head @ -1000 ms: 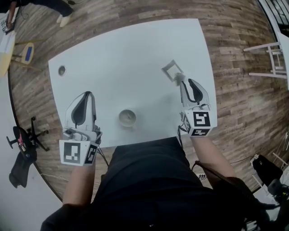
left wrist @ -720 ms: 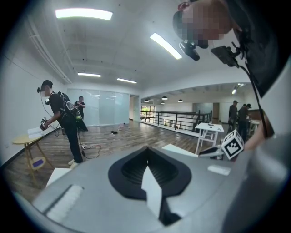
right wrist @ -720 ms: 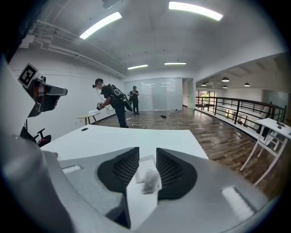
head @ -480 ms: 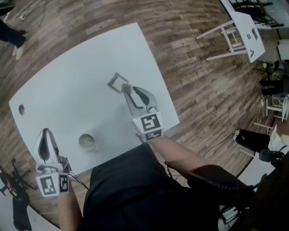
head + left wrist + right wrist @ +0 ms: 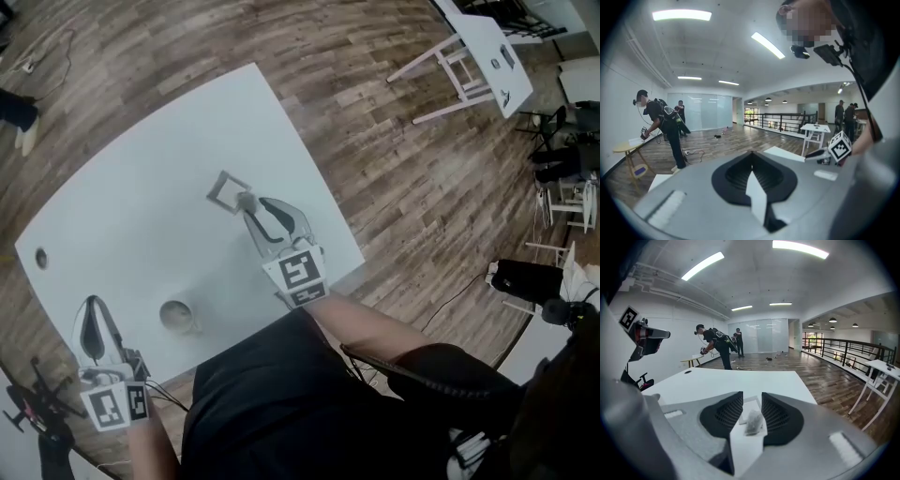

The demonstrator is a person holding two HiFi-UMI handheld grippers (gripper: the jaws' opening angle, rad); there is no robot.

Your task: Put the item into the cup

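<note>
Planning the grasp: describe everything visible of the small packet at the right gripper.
The packet is small, grey-white, crumpled, seemingly translucent film. It lies on the white table, straddled by the right gripper, whose jaws stand apart and have just been opening; neither pad visibly presses it. A pale square frame lies just beyond it.

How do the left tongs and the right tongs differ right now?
The left tongs are shut with nothing between them. The right tongs stand open, their jaws having just been opening, with the small crumpled item lying between them. The left tongs hang by the near edge of the table, beside the cup, while the right tongs reach further in. Both are grey with black pads.
</note>
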